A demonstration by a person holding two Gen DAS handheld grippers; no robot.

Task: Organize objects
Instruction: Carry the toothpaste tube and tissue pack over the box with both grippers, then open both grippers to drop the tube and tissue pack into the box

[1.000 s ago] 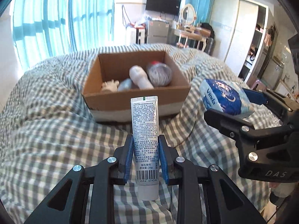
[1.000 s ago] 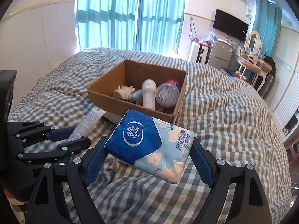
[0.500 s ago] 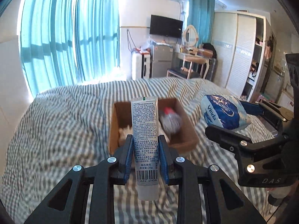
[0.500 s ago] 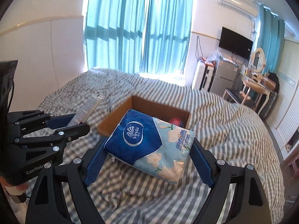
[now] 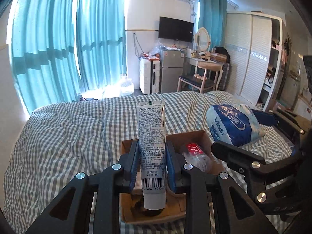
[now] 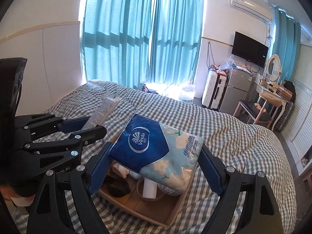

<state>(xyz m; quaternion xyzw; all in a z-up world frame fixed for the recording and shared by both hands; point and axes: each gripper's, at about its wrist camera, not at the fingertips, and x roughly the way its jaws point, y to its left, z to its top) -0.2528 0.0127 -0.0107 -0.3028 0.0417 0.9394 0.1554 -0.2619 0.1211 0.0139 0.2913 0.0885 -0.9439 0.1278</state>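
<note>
Tube [image 5: 151, 146]: white, printed with small text and a barcode; held above the cardboard box [image 5: 202, 136]. Long axis runs along the fingers, near to far; cap end near the camera, flat crimped end pointing far and up.
Left hand-held gripper [image 5: 151, 162]: clamped tight on the tube, blue pads pressing both its sides about mid-length.
Tissue pack [image 6: 156, 150]: blue and pale floral "Vinda" wrap, soft; held over the box, long axis lying across the fingers, left to right, blue logo end to the left.
Right hand-held gripper [image 6: 155, 165]: jaws wide, closed on the tissue pack, one pad at each end.
Cardboard box: open top, sits on the bed [image 6: 243, 142] under both hand-held grippers; inside, a clear bottle with a red label [image 5: 195, 152], a white cylinder [image 6: 149, 189] and a dark round item [image 6: 117, 188].
Bed: grey-and-white check cover.
Far side: teal curtains [image 6: 136, 35], small fridge [image 5: 171, 72], wall TV [image 5: 176, 29].
</note>
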